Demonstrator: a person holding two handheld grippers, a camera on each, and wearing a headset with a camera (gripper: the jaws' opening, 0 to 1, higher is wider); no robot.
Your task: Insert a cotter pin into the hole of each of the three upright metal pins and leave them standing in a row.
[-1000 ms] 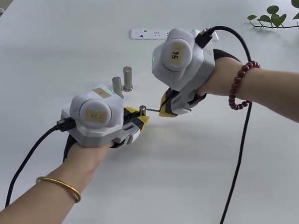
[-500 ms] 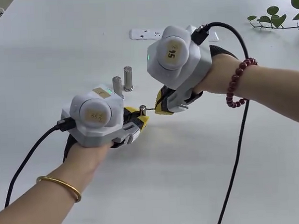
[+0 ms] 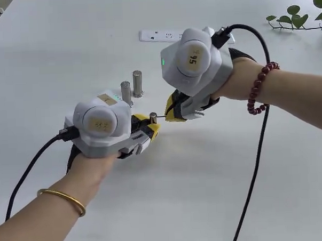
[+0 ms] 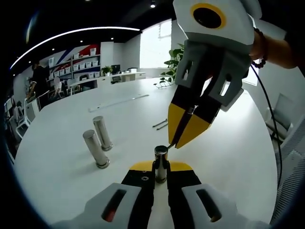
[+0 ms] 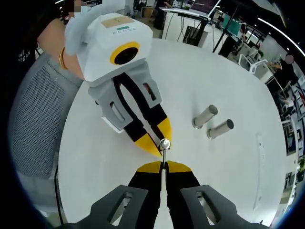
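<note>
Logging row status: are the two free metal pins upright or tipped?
Upright: the nearer pin and farther pin both stand on end on the table.

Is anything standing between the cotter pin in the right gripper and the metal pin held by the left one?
Nothing visible does. The cotter pin has its tip right at the top of the held metal pin; the two other metal pins stand apart.

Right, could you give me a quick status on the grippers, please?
Left gripper shut on metal pin. Right gripper shut on cotter pin, tip at pin's head. Two other pins standing apart behind.
</note>
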